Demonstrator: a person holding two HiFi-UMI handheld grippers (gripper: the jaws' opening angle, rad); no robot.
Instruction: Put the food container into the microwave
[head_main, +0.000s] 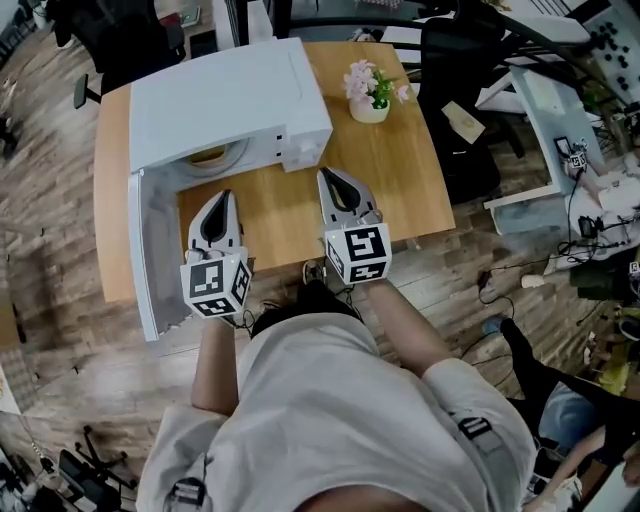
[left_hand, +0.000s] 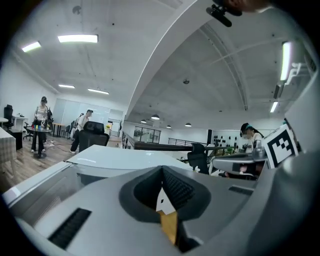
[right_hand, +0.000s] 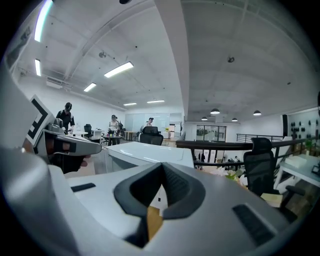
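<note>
A white microwave (head_main: 225, 95) stands at the table's far left, its door (head_main: 150, 250) swung open toward me. Just inside its mouth I see part of a round pale food container (head_main: 208, 155) with something brownish in it; the rest is hidden under the microwave's top. My left gripper (head_main: 224, 195) hovers over the table in front of the opening, shut and empty. My right gripper (head_main: 326, 174) is beside it to the right, near the microwave's front corner, also shut and empty. In the gripper views the left gripper (left_hand: 162, 170) and right gripper (right_hand: 162, 167) show jaws pressed together.
A small pot of pink flowers (head_main: 370, 97) stands at the far right of the wooden table (head_main: 400, 185). Office chairs and desks lie beyond the table, a black chair (head_main: 455, 60) closest. The microwave's top (left_hand: 115, 156) fills the left gripper view's middle.
</note>
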